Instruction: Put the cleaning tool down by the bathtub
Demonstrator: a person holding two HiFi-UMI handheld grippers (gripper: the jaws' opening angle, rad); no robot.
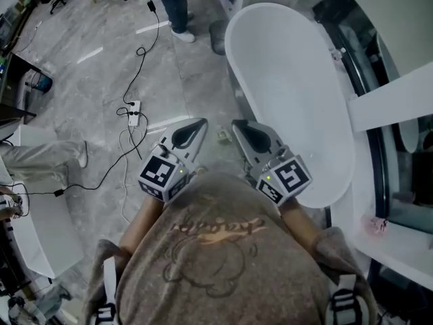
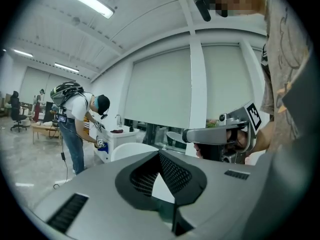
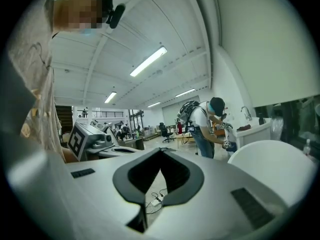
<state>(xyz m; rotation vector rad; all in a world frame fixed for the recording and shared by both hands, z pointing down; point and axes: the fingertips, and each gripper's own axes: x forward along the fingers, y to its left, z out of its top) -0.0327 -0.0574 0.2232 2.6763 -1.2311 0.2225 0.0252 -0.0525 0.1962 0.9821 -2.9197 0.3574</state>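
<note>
The white oval bathtub (image 1: 291, 100) fills the middle right of the head view. On the grey floor against its near-left side lies a small pale object (image 1: 221, 135), too small to make out; it may be the cleaning tool. Both grippers are held up close to my chest, pointing forward over the floor and well above that object. My left gripper (image 1: 200, 122) is shut with nothing in it, its pads meeting at the tip (image 2: 160, 153). My right gripper (image 1: 237, 123) is also shut and empty (image 3: 161, 150). Each gripper view shows the other gripper alongside.
A white power strip (image 1: 133, 113) with black cables lies on the floor to the left. Another person (image 1: 177, 5) stands bent over near the tub's far end, by a white cabinet (image 2: 117, 136). A glass partition and white ledge (image 1: 385, 107) border the tub's right side.
</note>
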